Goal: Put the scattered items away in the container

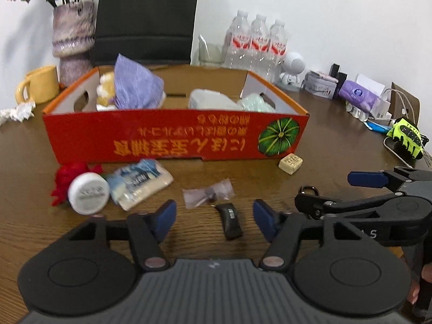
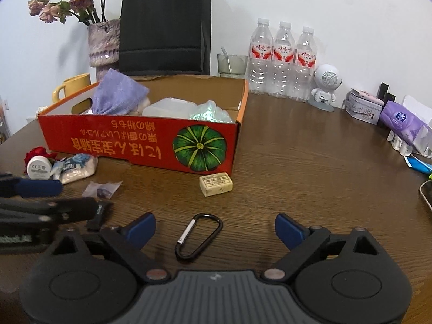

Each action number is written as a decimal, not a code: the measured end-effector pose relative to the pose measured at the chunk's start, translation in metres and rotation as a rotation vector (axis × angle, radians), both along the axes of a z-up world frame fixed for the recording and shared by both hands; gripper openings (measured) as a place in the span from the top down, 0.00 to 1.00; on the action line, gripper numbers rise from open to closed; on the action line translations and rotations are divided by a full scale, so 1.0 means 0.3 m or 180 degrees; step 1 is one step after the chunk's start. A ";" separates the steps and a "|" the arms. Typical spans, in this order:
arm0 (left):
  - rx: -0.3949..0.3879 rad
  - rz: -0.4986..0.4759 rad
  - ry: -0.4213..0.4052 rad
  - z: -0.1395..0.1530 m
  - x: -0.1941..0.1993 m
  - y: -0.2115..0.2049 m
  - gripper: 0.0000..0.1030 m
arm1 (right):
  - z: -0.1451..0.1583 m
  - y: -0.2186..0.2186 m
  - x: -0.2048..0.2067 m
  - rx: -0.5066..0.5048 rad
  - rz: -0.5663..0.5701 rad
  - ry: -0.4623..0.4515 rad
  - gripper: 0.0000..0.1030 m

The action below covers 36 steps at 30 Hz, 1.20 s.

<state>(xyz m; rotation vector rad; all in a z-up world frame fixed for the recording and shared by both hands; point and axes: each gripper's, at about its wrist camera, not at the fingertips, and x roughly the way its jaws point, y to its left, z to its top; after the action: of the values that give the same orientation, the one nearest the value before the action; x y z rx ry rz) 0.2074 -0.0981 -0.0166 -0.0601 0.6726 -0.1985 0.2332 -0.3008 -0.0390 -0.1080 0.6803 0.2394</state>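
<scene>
A red cardboard box [image 1: 172, 137] [image 2: 135, 143] holds a purple pouch [image 1: 135, 86], a clear tub and a green packet. In front of it lie a red flower [image 1: 67, 178], a white round case [image 1: 87, 193], a blue-white packet [image 1: 140, 186], a small clear bag [image 1: 208, 193], a black clip [image 1: 229, 220] and a beige eraser [image 1: 290, 163] [image 2: 216, 184]. My left gripper [image 1: 214, 220] is open with the black clip between its fingers. My right gripper [image 2: 215, 228] is open around a black carabiner [image 2: 198, 236] on the table.
Behind the box stand a vase [image 2: 104, 46], a black bag [image 2: 164, 27], a yellow mug [image 2: 71, 86], a glass [image 2: 232, 64], three water bottles [image 2: 282, 59] and a white robot speaker [image 2: 325, 86]. Tissue packs and a yellow glove [image 1: 406, 137] lie at the right.
</scene>
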 end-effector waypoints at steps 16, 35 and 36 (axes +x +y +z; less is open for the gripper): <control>0.0153 0.0077 0.0072 -0.024 0.017 -0.045 0.87 | -0.011 -0.026 -0.010 0.0157 0.0021 0.0064 0.77; 0.0068 0.0041 -0.0056 -0.013 -0.012 -0.026 0.88 | 0.013 -0.053 -0.057 0.0324 0.0045 -0.0144 0.98; 0.0060 0.0043 -0.0066 -0.011 -0.013 -0.024 0.88 | 0.017 -0.055 -0.061 0.0336 0.0039 -0.0171 0.98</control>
<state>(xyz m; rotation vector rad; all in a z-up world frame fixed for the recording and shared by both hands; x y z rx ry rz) 0.2035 -0.1053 -0.0200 -0.0445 0.6532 -0.1796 0.2148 -0.3174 -0.0339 -0.0176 0.6125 0.2827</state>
